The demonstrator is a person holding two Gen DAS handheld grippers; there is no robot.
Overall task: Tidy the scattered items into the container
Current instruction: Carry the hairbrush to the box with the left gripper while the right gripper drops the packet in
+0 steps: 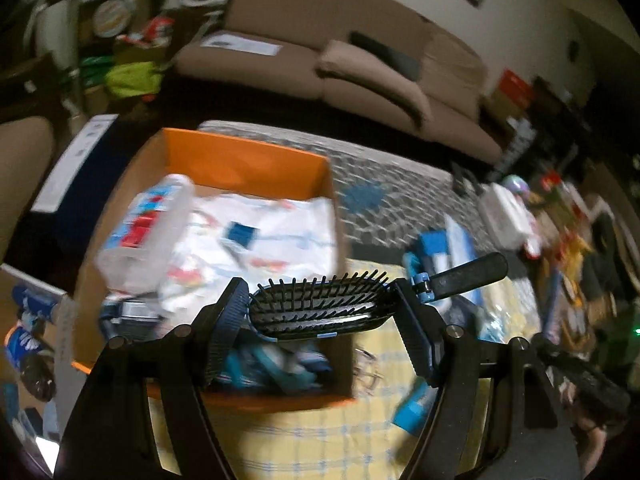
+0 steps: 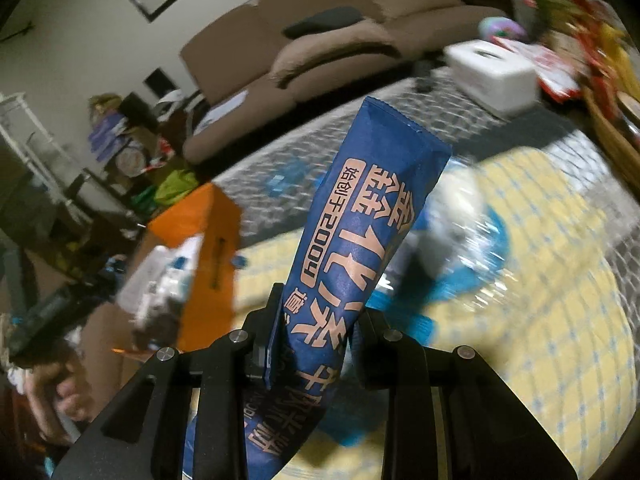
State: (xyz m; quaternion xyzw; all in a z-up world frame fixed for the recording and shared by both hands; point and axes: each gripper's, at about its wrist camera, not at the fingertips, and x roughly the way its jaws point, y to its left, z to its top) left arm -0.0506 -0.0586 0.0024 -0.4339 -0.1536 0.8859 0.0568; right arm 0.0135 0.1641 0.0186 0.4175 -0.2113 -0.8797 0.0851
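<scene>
Left wrist view: a black hairbrush sits in the middle of the frame, bristles up, clamped across its head by the left claw. Its handle sticks out to the right past the claw's finger. The brush hangs over the near end of an orange cardboard box, which fills the middle left of the frame. Inside the box lie a white printed cloth, a clear plastic pack and some blue things, too blurry to name. The box rests on a yellow checked blanket. Behind it are a grey patterned rug and a brown sofa.

Right wrist view: a long blue packet with tan writing stands up the middle of the frame, clamped low down by the right claw. The orange box is at the middle left. A white box sits at the upper right.
</scene>
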